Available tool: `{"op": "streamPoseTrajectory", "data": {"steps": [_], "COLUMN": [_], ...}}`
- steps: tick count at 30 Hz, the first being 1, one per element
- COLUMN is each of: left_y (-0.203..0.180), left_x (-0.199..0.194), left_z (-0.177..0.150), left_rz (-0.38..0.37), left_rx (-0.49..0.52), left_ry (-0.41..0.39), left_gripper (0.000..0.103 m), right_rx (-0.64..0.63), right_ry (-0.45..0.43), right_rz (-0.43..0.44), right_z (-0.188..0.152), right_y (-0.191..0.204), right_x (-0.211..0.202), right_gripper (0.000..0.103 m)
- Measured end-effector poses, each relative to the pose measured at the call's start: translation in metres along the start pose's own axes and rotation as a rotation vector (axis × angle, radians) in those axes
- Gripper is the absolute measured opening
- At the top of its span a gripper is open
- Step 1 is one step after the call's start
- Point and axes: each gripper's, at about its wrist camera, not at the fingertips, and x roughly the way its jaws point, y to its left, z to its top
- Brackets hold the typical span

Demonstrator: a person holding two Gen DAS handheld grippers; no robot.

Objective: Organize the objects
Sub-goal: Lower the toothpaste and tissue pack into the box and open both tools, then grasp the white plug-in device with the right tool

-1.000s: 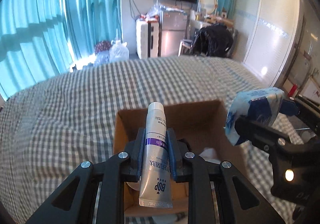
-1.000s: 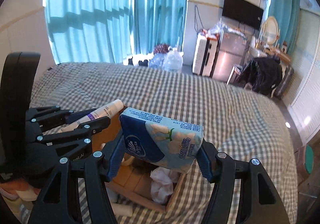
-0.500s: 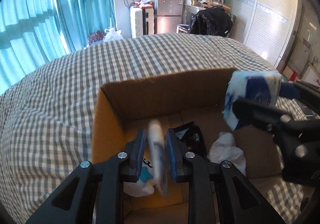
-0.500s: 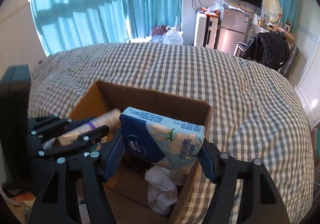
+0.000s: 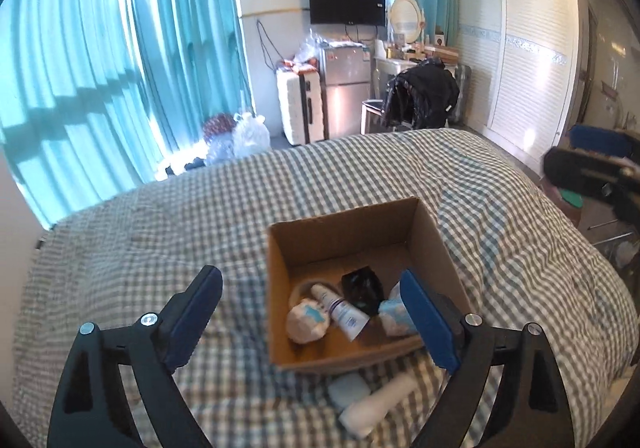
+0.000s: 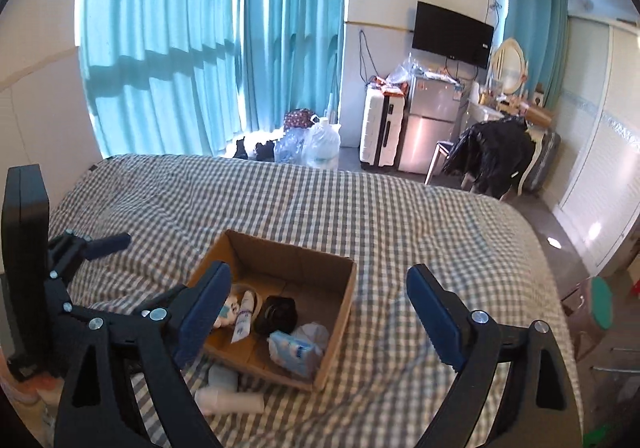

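Left wrist view — both grippers hanging spread wide, holding nothing
Tube (image 5: pixel 340 310) and tissue pack (image 6: pixel 291 353) are lying in the cardboard box (image 5: pixel 348 236) — left gripper (image 5: pixel 316 318), right gripper (image 6: pixel 320 314); a white, possibly cylindrical item (image 5: pixel 376 404) is lying outside.

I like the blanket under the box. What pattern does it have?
The bedcover has a small grey-and-white check pattern; it shows best in the right wrist view.

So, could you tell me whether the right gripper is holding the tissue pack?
No, the right gripper is open and empty, and the tissue pack lies inside the cardboard box.
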Motion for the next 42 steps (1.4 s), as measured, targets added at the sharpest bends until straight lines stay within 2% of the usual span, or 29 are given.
{"op": "streamPoseTrajectory", "data": {"steps": [4, 8, 10, 12, 16, 18, 22, 26, 35, 42], "left_y": [0.012, 0.021, 0.022, 0.017, 0.008, 0.008, 0.017, 0.024, 0.055, 0.054], "left_x": [-0.034, -0.049, -0.048, -0.041, -0.02, -0.008, 0.006, 0.013, 0.017, 0.02], "left_z": [-0.023, -0.062, -0.085, -0.108, -0.156, -0.166, -0.173, -0.176, -0.183, -0.186], "left_rz": [0.054, 0.119, 0.112, 0.115, 0.152, 0.164, 0.229, 0.266, 0.275, 0.273], "left_rx": [-0.016, -0.078, -0.118, -0.135, -0.183, -0.182, -0.172, -0.184, -0.314, -0.325], "left_ry": [-0.041, -0.027, -0.017, 0.006, 0.075, 0.12, 0.153, 0.17, 0.193, 0.215], "left_gripper": [0.099, 0.099, 0.099, 0.099, 0.099, 0.099, 0.099, 0.099, 0.099, 0.099], "right_rx": [-0.015, 0.008, 0.001, 0.015, 0.156, 0.206, 0.24, 0.209, 0.334, 0.344], "right_ry": [-0.002, 0.02, 0.015, 0.036, 0.136, 0.199, 0.327, 0.379, 0.455, 0.481], "right_rz": [-0.015, 0.014, 0.0, -0.008, 0.049, 0.054, 0.059, 0.057, 0.123, 0.091], "right_z": [-0.018, -0.053, -0.077, -0.102, -0.159, -0.18, -0.209, -0.216, -0.215, -0.223], "right_y": [0.007, 0.015, 0.024, 0.031, 0.031, 0.031, 0.043, 0.068, 0.098, 0.104], "right_x": [-0.037, -0.042, -0.036, -0.025, 0.019, 0.042, 0.09, 0.119, 0.175, 0.193], "right_gripper": [0.09, 0.092, 0.092, 0.092, 0.092, 0.092, 0.092, 0.092, 0.092, 0.094]}}
